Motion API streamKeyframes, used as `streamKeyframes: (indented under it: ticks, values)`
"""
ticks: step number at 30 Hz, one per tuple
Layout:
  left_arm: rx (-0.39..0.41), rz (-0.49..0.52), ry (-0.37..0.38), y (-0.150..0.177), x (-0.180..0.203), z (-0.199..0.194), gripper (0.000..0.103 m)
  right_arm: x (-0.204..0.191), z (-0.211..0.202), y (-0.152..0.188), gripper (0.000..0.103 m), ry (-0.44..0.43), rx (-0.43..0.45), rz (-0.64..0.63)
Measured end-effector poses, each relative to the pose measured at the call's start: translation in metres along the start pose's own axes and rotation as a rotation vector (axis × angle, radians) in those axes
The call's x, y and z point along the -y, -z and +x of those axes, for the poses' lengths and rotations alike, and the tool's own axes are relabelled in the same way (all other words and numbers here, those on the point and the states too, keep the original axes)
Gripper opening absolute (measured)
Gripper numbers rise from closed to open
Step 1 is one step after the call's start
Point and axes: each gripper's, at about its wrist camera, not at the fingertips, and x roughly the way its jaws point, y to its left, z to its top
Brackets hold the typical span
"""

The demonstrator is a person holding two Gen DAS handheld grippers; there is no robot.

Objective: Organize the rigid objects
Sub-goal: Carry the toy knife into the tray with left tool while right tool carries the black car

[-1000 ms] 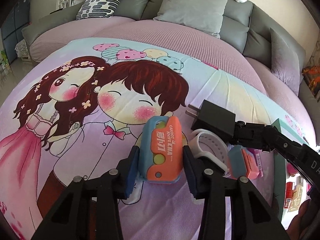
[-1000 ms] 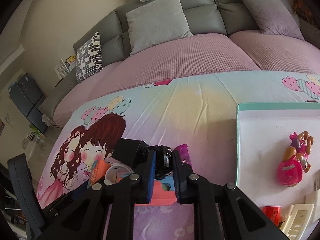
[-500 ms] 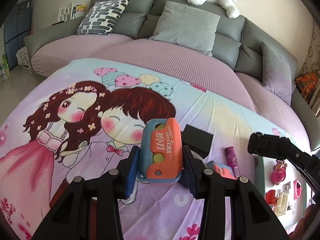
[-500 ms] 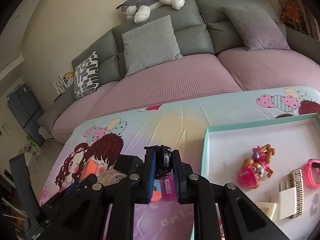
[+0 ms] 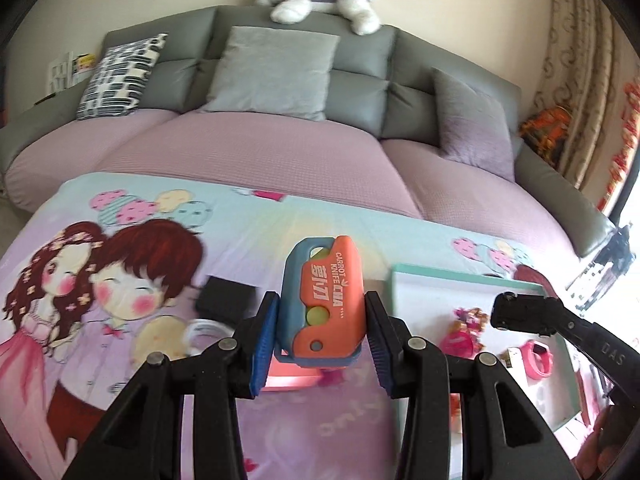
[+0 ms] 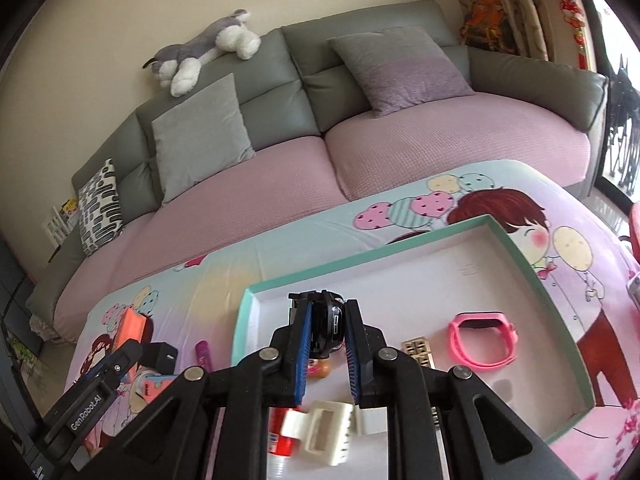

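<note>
The left gripper [image 5: 322,320] clamps an orange-and-blue toy knife [image 5: 324,304] at frame centre, above the printed sheet [image 5: 120,280]. The right gripper [image 6: 326,332] clamps a black toy car [image 6: 329,326] over the tray [image 6: 532,276], lower centre of its frame.

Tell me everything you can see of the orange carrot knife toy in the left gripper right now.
The carrot knife toy is a chunky plastic piece: an orange face over a blue body, white lettering reading "CARROT KNIFE", a yellow-green round part and a small grey stud below it. It stands upright, tilted slightly, clamped at its lower sides between the blue-padded jaws of the left gripper, lifted off the cartoon-print sheet. Only the pads touch it. In the right wrist view its orange end shows.
</note>
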Motion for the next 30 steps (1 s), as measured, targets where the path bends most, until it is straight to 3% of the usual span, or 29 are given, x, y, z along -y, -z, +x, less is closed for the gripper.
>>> streamKeyframes:
  ticks: [8,11,20,25,30]
  values:
    - [-0.067,0.120,0.079,0.013,0.064,0.025,0.044,0.043,0.002,-0.005,0.017,0.089,0.006,0.074]
    - [-0.097,0.148,0.074,0.020,0.076,0.035,0.044,0.052,0.006,-0.005,0.017,0.110,-0.001,0.089]
    - [-0.157,0.176,0.039,0.034,0.084,0.061,0.044,0.065,0.026,0.003,0.017,0.107,-0.052,0.127]
    - [-0.147,0.191,0.041,0.033,0.085,0.058,0.044,0.062,0.024,0.001,0.020,0.157,-0.048,0.101]
    - [-0.139,0.194,0.021,0.028,0.079,0.049,0.046,0.061,0.021,-0.002,0.024,0.137,-0.054,0.103]
